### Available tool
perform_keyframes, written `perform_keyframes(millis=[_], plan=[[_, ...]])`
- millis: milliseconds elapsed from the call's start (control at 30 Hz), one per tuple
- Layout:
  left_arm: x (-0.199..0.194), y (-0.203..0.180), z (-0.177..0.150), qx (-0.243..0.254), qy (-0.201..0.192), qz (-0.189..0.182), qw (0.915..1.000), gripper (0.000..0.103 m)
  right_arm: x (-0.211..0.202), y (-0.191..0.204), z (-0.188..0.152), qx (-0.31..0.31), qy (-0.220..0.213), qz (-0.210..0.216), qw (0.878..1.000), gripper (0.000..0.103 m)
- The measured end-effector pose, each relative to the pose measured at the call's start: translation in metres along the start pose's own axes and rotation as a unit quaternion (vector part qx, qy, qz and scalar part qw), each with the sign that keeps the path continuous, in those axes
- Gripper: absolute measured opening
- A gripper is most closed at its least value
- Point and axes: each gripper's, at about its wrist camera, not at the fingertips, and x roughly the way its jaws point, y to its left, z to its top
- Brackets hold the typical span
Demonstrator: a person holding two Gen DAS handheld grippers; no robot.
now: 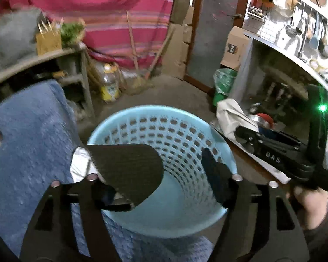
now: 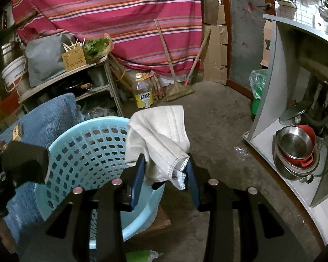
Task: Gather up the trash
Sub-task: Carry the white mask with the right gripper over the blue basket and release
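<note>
**Mask held at the basket rim, drop still to come**

The right gripper (image 2: 166,170) has its jaws pinched narrow on a crumpled white face mask (image 2: 157,137), which stands up out of the fingers and droops over the right one. It sits just beside the near-right rim of the light-blue perforated basket (image 2: 81,146), not yet over the opening (from the right wrist view the mask overlaps the rim only at its left edge).

The left gripper (image 1: 181,170) hangs over the basket mouth w/ jaws wide and nothing between them; no trash shows inside from either view, though the bottom is mostly hidden. The basket rests against a blue towel-covered surface (image 1: 32,131).

Step in hand, by the look of it: carrying the mask to the bin. Next move calls for shifting the right gripper left, over the opening, then spreading the jaws. Risk: soft fabric or ear loop may snag on a finger, so a small shake could be needed. The left gripper is near, so it should keep clear.
</note>
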Motion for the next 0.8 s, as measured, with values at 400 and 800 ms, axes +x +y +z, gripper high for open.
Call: perform_keyframes(millis=[400,800], plan=[[0.024,-0.001,0.006,0.025,0.084,0.022,0.9959,0.092,0.002,-0.007,-0.003,0.007,0.003,0.0,1.0,0.038],[0.031,-0.013,0.016,0.082,0.138,0.05,0.9858,0.098,0.001,-0.003,-0.005,0.0,0.002,0.003,1.0,0.038]])
